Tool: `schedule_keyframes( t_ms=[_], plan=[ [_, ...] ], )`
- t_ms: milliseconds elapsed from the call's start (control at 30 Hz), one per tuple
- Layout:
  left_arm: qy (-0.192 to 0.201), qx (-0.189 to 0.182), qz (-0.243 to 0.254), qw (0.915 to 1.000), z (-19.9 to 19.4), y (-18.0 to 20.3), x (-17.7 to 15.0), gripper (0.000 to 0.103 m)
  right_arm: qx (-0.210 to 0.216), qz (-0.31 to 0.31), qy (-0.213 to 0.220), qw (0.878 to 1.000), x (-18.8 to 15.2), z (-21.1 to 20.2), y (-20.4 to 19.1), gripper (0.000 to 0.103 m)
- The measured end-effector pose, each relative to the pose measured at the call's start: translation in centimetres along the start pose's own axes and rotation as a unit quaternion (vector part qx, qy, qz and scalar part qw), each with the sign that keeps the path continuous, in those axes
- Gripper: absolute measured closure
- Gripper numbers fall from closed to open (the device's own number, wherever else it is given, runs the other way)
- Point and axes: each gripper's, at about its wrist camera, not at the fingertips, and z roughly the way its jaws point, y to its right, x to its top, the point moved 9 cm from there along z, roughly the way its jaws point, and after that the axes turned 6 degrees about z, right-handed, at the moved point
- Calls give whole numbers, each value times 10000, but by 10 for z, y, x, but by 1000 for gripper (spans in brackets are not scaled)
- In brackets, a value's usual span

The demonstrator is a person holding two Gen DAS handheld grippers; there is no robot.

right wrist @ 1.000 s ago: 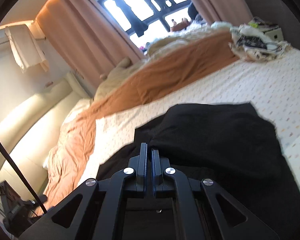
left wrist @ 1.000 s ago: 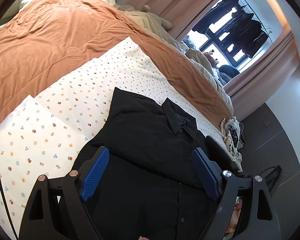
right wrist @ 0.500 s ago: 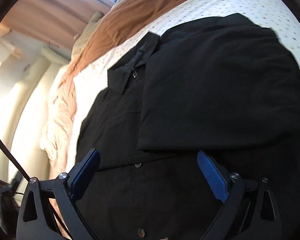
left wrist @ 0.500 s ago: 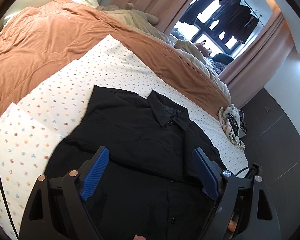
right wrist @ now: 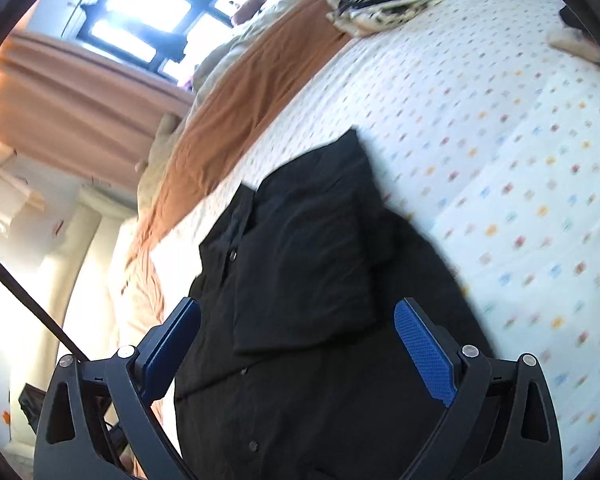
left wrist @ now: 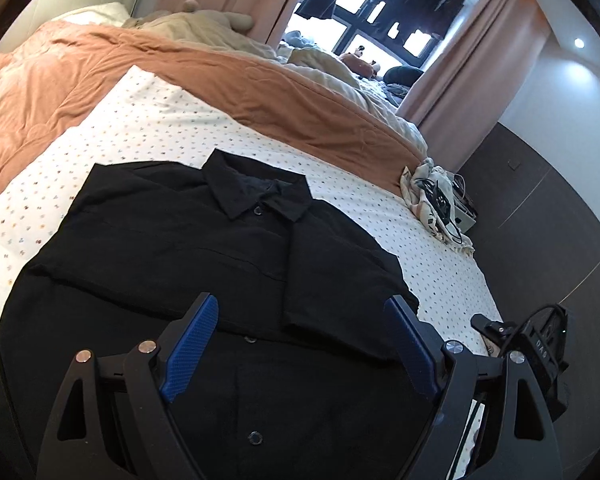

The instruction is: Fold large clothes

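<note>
A black button-up shirt point(left wrist: 204, 256) lies front-up on the dotted white sheet, collar point(left wrist: 256, 196) away from me, both short sleeves folded in over the chest. My left gripper point(left wrist: 300, 340) hovers open and empty above the shirt's middle, near the button line. In the right wrist view the same shirt point(right wrist: 300, 280) shows with the right sleeve point(right wrist: 312, 272) folded in. My right gripper point(right wrist: 296, 344) is open and empty above the shirt's lower part.
A dotted white sheet point(left wrist: 148, 128) covers the bed, with a rust-brown duvet point(left wrist: 60, 68) pushed to the far side. A patterned cloth with cables point(left wrist: 432, 200) sits at the bed's right corner. Dark floor point(left wrist: 548, 216) lies to the right. Curtains and a window stand behind.
My right gripper was shut on the right sleeve, laid it over the chest, opened and pulled back. My left gripper stayed open and drew back to above the shirt's middle.
</note>
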Motion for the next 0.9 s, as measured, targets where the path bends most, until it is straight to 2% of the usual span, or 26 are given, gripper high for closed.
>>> schedule_keyframes(
  t_ms=[167, 267, 333, 367, 500, 600, 733, 867, 900],
  plan=[
    [-168, -13, 454, 9988, 24, 34, -11, 17, 174, 345, 73, 9992, 22, -6, 16, 6],
    [-419, -7, 735, 9964, 48, 56, -25, 17, 364, 592, 71, 9976, 46, -8, 27, 6],
    [-589, -99, 844, 9946, 66, 71, -35, 17, 395, 690, 142, 9967, 44, -12, 41, 6],
    [-680, -121, 905, 9935, 76, 79, -39, 17, 397, 782, 188, 9960, 55, -14, 47, 6],
    [-1038, -196, 1285, 9861, 112, 114, -59, 17, 498, 957, 267, 9938, 18, -21, 67, 6],
    [-1323, -260, 1563, 9785, 137, 138, -78, 17, 498, 1131, 303, 9919, 17, -21, 77, 6],
    [-1673, -87, 1726, 9706, 165, 149, -98, 17, 613, 1335, 197, 9890, 3, -38, 83, 6],
    [-1728, 234, 1851, 9671, 177, 145, -102, 17, 684, 1553, 136, 9854, 6, -37, 92, 6],
    [-1706, 276, 1841, 9676, 179, 143, -100, 23, 706, 1596, 149, 9845, 8, -35, 94, 6]
  ],
)
